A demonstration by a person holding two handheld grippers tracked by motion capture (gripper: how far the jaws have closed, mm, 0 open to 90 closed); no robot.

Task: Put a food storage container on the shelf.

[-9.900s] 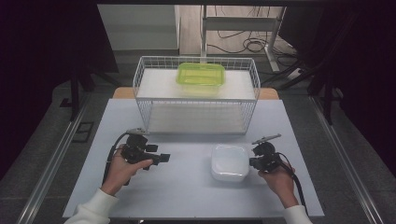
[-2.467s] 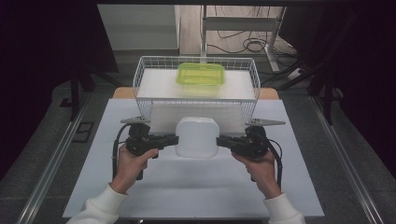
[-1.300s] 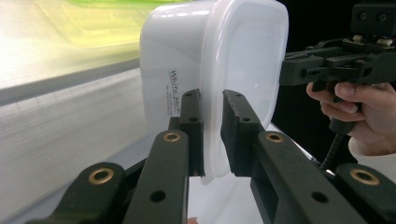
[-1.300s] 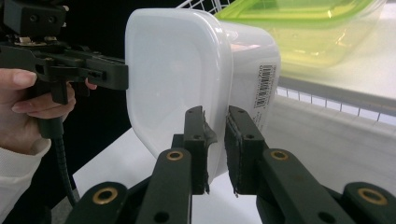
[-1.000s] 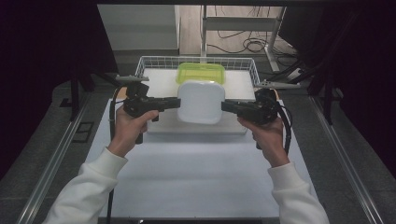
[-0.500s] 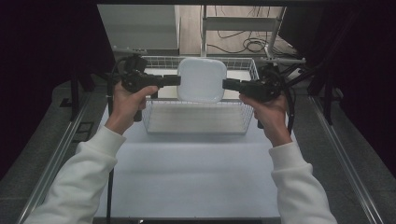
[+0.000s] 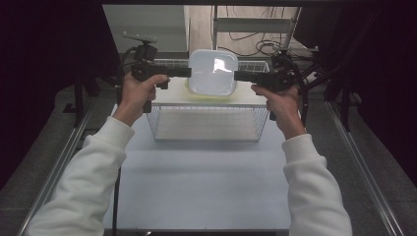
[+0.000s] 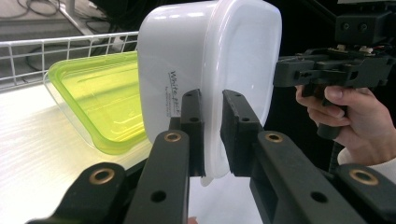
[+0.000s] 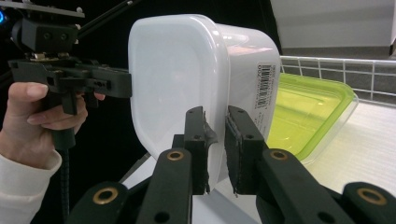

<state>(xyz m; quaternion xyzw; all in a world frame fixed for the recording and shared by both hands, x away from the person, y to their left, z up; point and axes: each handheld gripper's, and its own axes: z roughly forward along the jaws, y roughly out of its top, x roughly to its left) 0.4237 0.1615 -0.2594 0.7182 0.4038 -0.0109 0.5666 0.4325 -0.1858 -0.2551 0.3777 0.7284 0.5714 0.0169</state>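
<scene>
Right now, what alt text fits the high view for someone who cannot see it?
Two grippers, left and right, clamp opposite edges of a white container held above a wire basket on the table. White-sleeved arms reach in from below.

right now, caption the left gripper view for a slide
Left gripper clamps the rim of a white lidded container held above a green-lidded container in a wire basket.

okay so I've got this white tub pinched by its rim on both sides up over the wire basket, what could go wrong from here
1. Each gripper, left gripper and right gripper, pinches only the thin rim of the white container. If either grip slips, the container could swing or drop.
2. It hangs tilted above the green container in the wire basket and might knock that one on the way down.
3. If the hands drift apart, the rim could pull free.
</scene>
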